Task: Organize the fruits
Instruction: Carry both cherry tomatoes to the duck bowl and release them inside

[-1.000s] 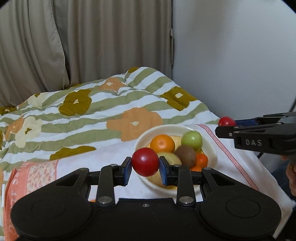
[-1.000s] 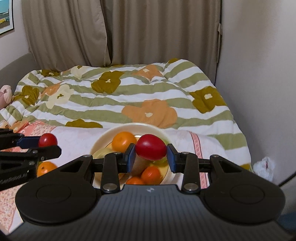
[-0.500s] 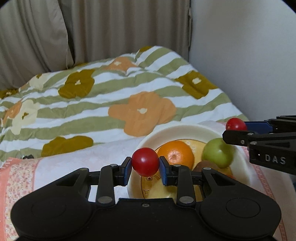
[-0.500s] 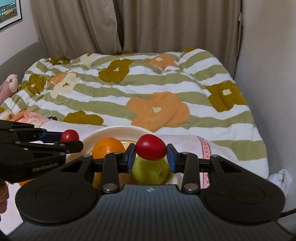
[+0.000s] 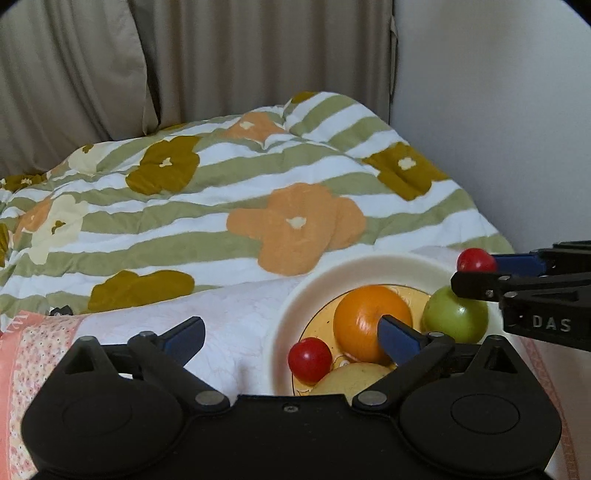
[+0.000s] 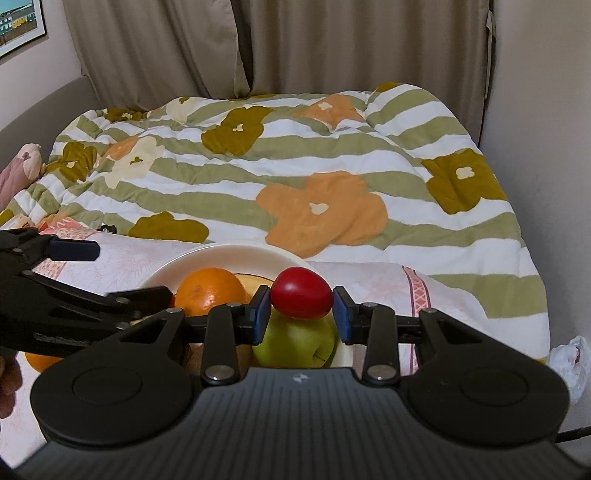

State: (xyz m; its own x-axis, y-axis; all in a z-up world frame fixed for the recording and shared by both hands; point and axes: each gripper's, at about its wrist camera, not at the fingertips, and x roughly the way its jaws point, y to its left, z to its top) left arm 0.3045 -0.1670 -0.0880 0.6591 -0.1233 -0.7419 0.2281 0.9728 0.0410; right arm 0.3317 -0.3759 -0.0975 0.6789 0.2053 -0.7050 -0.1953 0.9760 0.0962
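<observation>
Small red tomato (image 5: 309,360) seen lying in white round bowl (image 5: 369,264) between spread left tongs (image 5: 291,338); oval red tomato (image 6: 301,297) pinched by right tongs (image 6: 300,314), not yet placed.

A bed fills the room, covered by a quilt (image 6: 295,177) striped green and white with orange and brown flowers. Beige curtains (image 6: 332,48) hang behind its far edge. A pale wall (image 5: 498,110) runs along its right edge, and a framed picture (image 6: 18,26) hangs upper left
</observation>
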